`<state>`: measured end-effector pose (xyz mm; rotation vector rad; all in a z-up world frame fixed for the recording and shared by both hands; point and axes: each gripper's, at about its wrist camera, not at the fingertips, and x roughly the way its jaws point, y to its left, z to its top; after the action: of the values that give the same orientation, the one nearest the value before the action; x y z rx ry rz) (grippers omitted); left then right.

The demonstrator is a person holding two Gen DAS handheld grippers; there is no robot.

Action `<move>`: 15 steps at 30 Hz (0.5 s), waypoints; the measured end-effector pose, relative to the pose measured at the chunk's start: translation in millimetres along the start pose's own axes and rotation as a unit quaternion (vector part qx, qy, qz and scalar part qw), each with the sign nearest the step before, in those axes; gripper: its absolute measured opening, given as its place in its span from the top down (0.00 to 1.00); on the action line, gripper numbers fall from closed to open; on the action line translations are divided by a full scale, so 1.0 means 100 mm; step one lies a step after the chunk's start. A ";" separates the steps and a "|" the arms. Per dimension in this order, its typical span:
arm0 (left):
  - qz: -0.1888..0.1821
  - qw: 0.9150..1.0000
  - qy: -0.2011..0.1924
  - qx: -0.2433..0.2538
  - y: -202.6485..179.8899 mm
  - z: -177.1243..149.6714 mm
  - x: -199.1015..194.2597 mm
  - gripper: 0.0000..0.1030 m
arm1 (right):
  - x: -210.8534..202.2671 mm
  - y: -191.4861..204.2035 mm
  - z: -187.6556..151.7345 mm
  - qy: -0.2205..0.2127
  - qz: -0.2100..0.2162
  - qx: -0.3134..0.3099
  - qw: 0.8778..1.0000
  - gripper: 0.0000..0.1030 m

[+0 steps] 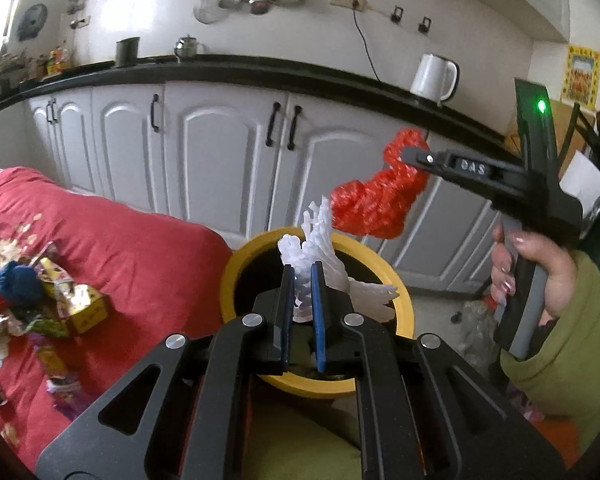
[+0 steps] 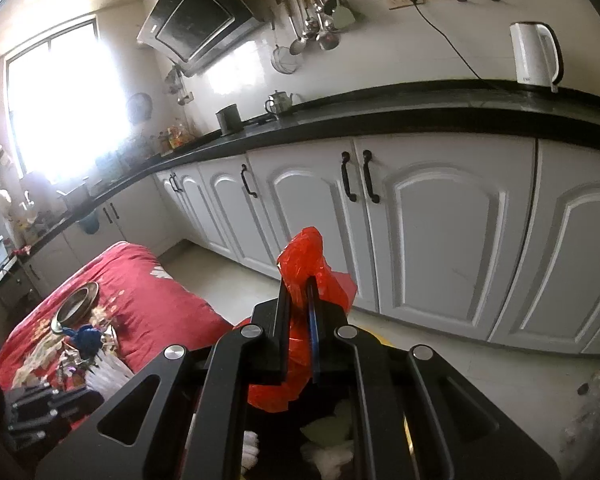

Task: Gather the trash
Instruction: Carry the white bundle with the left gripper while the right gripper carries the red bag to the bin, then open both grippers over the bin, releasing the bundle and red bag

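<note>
1. We're in a home kitchen: white cabinet doors [image 2: 440, 240] run under a long black tabletop [image 2: 340, 128].
2. We spot a range hood [image 2: 196, 16], hanging ladles [image 2: 316, 20], a white kettle [image 2: 534, 56].
3. A teapot [image 1: 188, 46] sits further along.

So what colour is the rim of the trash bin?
Yellow. The bin's rim shows best in the left wrist view, with a black inside.

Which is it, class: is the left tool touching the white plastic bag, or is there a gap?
Touching. The left wrist view shows the left tool shut on the white plastic bag, both pads pressing its crumpled middle above the yellow bin.
</note>
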<state>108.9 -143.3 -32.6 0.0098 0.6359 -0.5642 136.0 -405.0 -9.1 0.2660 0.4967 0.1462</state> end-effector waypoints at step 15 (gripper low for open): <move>-0.012 0.999 0.049 0.014 -0.17 -0.19 0.38 0.95 | 0.32 -0.14 -0.16 0.032 -0.002 0.017 0.999 0.92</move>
<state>114.9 -173.3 -66.8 0.0562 0.7243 -0.5988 156.9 -409.0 -40.5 0.2947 0.5633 0.1427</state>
